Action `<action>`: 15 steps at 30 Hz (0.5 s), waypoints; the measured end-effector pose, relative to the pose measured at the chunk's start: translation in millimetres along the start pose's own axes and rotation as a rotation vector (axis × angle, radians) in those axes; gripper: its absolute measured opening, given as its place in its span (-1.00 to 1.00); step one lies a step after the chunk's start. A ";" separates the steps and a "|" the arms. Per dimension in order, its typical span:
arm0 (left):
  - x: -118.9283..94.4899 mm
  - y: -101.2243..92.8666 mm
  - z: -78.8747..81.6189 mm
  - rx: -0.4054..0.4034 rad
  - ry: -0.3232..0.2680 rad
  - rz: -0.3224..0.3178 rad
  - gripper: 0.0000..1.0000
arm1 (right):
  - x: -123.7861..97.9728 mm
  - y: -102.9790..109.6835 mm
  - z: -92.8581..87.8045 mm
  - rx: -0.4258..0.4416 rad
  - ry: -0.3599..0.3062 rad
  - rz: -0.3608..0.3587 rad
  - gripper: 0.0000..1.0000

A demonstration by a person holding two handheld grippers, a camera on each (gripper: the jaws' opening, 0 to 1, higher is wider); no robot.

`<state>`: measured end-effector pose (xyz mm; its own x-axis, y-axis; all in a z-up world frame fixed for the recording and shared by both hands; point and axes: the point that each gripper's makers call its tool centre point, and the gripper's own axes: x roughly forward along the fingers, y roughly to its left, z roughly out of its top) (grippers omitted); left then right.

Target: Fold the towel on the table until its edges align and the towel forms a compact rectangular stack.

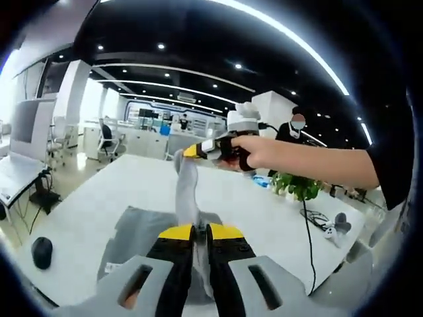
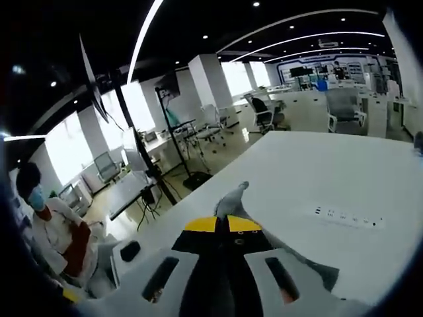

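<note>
A grey towel (image 1: pixel 186 191) is lifted off the white table (image 1: pixel 86 205) as a taut strip. Its lower part passes between the yellow-tipped jaws of my left gripper (image 1: pixel 199 231), which is shut on it. The upper end is pinched by my right gripper (image 1: pixel 186 153), held in a person's hand (image 1: pixel 264 153) above the far side of the table. The rest of the towel lies crumpled on the table under my left gripper. In the right gripper view, a towel corner (image 2: pixel 232 197) pokes out past my right gripper (image 2: pixel 223 224), whose jaws are shut on it.
A black mouse (image 1: pixel 41 252) lies near the table's left edge. A potted plant (image 1: pixel 297 185), a black cable (image 1: pixel 308 231) and small white devices (image 1: pixel 337 228) sit at the right. A white power strip (image 2: pixel 347 218) lies on the table. A person (image 2: pixel 53 228) sits beyond the table.
</note>
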<state>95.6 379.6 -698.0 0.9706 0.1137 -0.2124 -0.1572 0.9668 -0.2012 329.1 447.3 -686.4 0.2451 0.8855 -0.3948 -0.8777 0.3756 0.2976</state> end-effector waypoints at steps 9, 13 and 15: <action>0.4 23.6 -22.7 -0.058 0.027 0.046 -0.84 | 32.4 8.0 -21.6 0.002 0.045 0.014 -0.99; 1.9 38.4 -34.8 -0.054 0.044 0.101 -0.84 | 50.1 7.8 -33.9 0.019 0.061 -0.003 -0.99; 5.0 47.7 -44.7 -0.068 0.055 0.123 -0.84 | 60.1 9.0 -42.6 0.032 0.073 -0.008 -0.99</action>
<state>84.8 416.0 -751.4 0.9321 0.2156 -0.2910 -0.2880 0.9285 -0.2344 318.4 492.3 -744.4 0.2203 0.8605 -0.4594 -0.8620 0.3922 0.3212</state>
